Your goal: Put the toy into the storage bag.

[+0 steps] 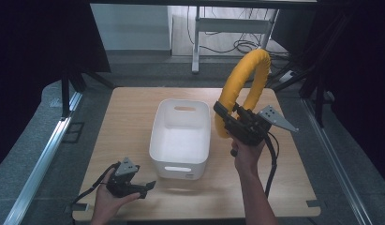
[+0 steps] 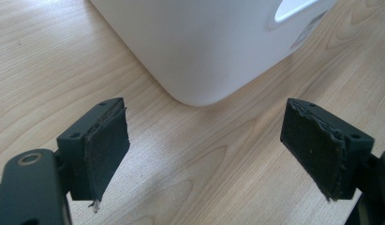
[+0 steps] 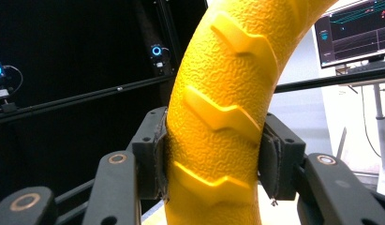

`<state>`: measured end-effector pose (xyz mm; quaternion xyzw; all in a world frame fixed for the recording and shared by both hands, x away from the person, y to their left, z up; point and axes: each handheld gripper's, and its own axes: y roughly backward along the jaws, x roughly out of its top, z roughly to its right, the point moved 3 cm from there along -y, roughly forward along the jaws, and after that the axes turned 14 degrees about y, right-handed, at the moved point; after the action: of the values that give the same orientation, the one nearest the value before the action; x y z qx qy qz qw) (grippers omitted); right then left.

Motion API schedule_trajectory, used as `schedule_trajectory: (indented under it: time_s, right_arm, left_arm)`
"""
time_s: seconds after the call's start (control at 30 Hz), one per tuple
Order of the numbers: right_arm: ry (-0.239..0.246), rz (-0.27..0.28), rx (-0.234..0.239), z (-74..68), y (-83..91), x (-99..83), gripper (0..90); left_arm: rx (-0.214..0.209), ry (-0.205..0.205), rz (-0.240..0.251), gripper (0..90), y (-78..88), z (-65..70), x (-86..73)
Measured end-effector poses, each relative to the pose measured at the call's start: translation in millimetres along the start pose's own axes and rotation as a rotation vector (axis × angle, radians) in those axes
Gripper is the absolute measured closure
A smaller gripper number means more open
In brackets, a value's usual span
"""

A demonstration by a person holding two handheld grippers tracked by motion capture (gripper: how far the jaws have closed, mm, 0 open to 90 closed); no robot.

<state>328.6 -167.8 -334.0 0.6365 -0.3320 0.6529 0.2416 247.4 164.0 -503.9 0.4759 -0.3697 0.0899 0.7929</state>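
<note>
While gripping a bright yellow textured rubber ring (image 1: pixel 244 86) between both pads, holding it upright above the right half of the light wooden table (image 1: pixel 129 126), raised clear of the tabletop: the right gripper (image 1: pixel 221 118), jaws clamping the ring's lower left arc. Showing chevron ridges along the ring's (image 3: pixel 223 112) pebbled surface, pressing against the pads (image 3: pixel 158 154) on either side. Sitting at the table's centre, just left of the ring: a white rectangular plastic bin (image 1: pixel 181 140) with cut-out handles. Resting near the table's front left corner, jaws standing wide apart with nothing between them: the left gripper (image 1: pixel 148 187), pointing toward the bin's (image 2: pixel 204 47) rounded near corner.
</note>
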Motion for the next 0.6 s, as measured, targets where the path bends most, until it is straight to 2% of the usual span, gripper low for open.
schedule_trajectory:
  time_s: [0.17, 0.23, 0.27, 0.33, 0.6]
  right_arm:
    - [-0.004, 0.0, 0.01, -2.9, -2.8, 2.3, 50.3]
    - [-0.004, 0.0, 0.011, -3.6, -3.5, 2.5, 50.4]
    - [-0.004, 0.002, 0.012, -4.4, -4.3, 2.7, 50.3]
    - [-0.002, 0.004, 0.013, -6.5, -6.1, 3.4, 50.4]
    - [0.0, 0.01, 0.025, -13.4, -12.5, 5.9, 50.3]
  left_arm:
    - [-0.002, 0.002, -0.005, 15.2, -0.3, 0.1, -0.2]
    - [-0.012, 0.01, -0.007, 14.9, -0.8, -0.5, -0.6]
    - [-0.02, 0.03, -0.004, 14.9, -1.1, -2.3, -1.2]
    - [-0.004, 0.044, -0.006, 15.0, -0.7, -6.6, -2.3]
    - [-0.01, 0.053, 0.006, 15.2, 1.5, -7.2, -1.9]
